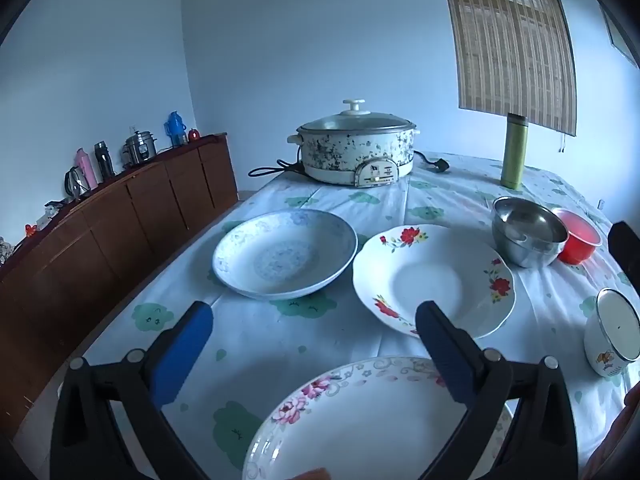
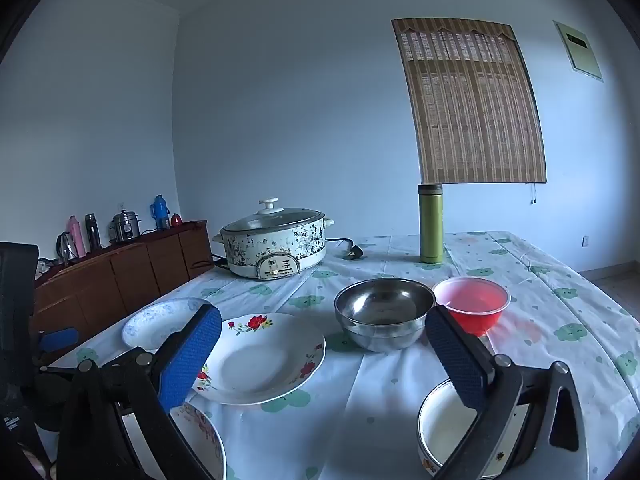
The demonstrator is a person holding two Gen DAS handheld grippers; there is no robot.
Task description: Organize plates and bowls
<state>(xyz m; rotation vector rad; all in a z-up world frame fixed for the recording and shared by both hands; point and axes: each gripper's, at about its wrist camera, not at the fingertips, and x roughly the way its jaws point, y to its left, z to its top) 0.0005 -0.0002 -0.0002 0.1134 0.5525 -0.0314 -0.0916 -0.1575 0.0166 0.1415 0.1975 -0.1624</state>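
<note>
Plates and bowls sit spread over the table (image 2: 560,280): blue-patterned plate (image 1: 280,256), red-flower plate (image 1: 432,276) just beside it, steel bowl (image 2: 384,312) touching the red bowl (image 2: 472,304). Left gripper (image 1: 312,324) and right gripper (image 2: 320,332) both gape wide, holding nothing, hovering above bare cloth.

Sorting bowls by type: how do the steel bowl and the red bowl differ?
The steel bowl is shiny metal; the red bowl looks like translucent plastic. The steel bowl is wider, the red bowl smaller, with a flat lip. Both stand upright, side by side, apparently empty.
</note>
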